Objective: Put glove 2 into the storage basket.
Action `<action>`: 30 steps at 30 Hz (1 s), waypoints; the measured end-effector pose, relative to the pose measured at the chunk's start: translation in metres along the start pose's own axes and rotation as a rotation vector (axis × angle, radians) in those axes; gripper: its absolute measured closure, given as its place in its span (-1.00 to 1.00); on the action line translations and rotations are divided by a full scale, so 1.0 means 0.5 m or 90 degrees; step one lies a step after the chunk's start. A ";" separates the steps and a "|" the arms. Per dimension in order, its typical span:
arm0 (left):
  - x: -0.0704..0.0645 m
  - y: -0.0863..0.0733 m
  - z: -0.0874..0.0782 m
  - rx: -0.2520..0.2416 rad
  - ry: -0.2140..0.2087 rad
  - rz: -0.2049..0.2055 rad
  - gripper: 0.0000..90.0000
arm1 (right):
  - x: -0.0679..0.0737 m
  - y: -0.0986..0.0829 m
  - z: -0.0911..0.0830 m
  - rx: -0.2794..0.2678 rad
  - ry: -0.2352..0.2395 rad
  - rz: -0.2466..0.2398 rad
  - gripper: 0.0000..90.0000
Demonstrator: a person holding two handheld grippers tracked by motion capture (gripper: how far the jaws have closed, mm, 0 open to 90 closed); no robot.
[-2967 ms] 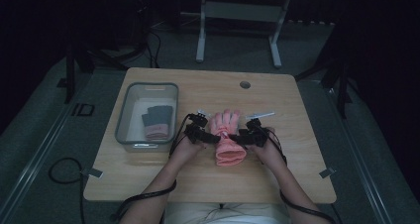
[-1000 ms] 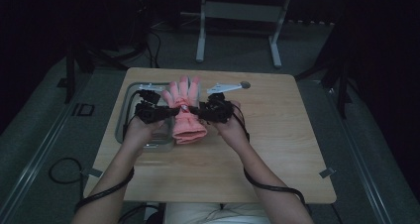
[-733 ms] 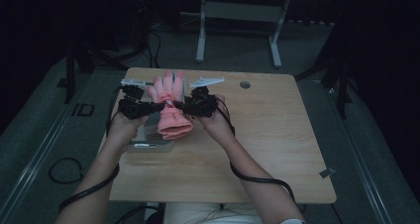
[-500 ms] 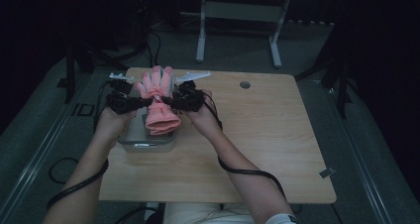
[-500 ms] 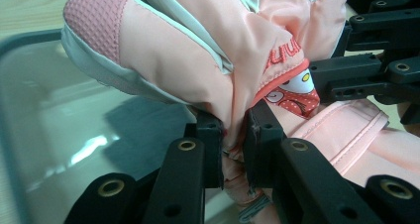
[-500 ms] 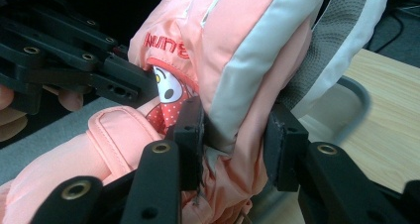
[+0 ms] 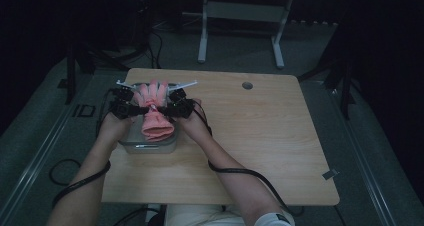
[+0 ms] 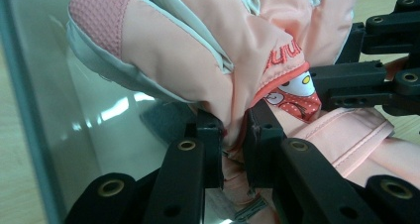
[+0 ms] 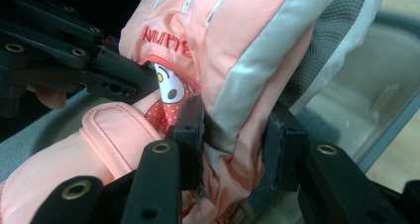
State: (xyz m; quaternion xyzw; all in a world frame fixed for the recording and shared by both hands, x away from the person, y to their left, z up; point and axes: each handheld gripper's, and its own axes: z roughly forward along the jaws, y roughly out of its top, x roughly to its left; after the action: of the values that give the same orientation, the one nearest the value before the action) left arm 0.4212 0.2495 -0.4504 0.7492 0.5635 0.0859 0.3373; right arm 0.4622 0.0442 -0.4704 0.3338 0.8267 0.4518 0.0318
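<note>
High view: you hold the pink ski glove (image 7: pixel 156 113) above the clear plastic bin (image 7: pixel 150 145) at the table's (image 7: pixel 260 136) ten o'clock corner. Your left gripper (image 7: pixel 134 107) pinches the glove's wrist from nine o'clock and your right gripper (image 7: pixel 170 107) from three o'clock, each pair of fingers pressed into bunched fabric. A grey item (image 8: pixel 166 122), probably another glove, lies on the bin floor. Padded and soft, the glove is probably light and will sag and fold; the stiffer cuff and strap (image 9: pixel 116 135) give surer hold. Bin walls stand close at nine and twelve o'clock; open table lies toward three o'clock.
</note>
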 end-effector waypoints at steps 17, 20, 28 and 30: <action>0.000 -0.004 0.041 0.042 0.016 0.001 0.64 | -0.007 -0.004 -0.006 0.026 -0.056 -0.061 0.09; 0.002 -0.001 0.044 0.041 0.014 -0.006 0.60 | -0.008 -0.001 -0.024 0.013 -0.064 -0.070 0.07; -0.007 0.008 0.063 0.024 0.044 -0.005 0.45 | -0.033 -0.011 -0.072 -0.026 -0.040 -0.049 -0.02; -0.015 0.016 0.068 0.027 0.066 0.008 0.42 | -0.036 -0.017 -0.077 -0.027 -0.038 -0.052 -0.02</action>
State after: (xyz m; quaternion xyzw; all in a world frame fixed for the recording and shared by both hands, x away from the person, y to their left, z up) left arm 0.4421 0.2278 -0.4695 0.7540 0.5773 0.1148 0.2914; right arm 0.4581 0.0025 -0.4588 0.3126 0.8287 0.4570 0.0820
